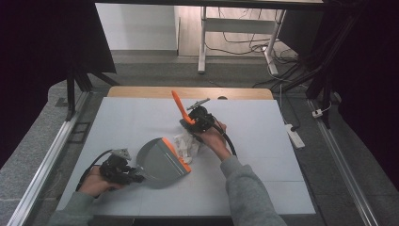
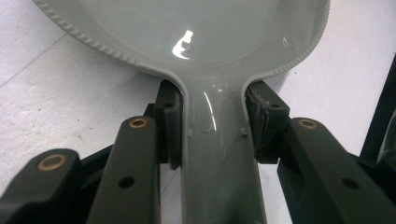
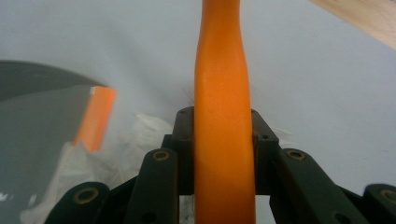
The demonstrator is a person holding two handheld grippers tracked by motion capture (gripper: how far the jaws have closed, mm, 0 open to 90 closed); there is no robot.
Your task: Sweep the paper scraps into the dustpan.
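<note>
A grey dustpan (image 1: 160,162) with an orange front lip (image 1: 176,153) lies on the white table, lip facing the crumpled white paper (image 1: 188,145). My left gripper (image 1: 136,178) is shut on the dustpan's handle (image 2: 217,154), one pad on each side. My right gripper (image 1: 190,123) is shut on an orange brush handle (image 1: 179,106) that sticks up and away from me; the handle (image 3: 224,140) runs straight between its jaws. The brush's head is hidden behind the gripper, close to the paper (image 3: 140,135). The dustpan's orange lip (image 3: 95,119) sits just left of the paper.
The white table top (image 1: 263,127) has a wooden strip (image 1: 141,92) along its far edge. A power strip (image 1: 294,135) lies off the right side. Desk legs and cables stand beyond the table.
</note>
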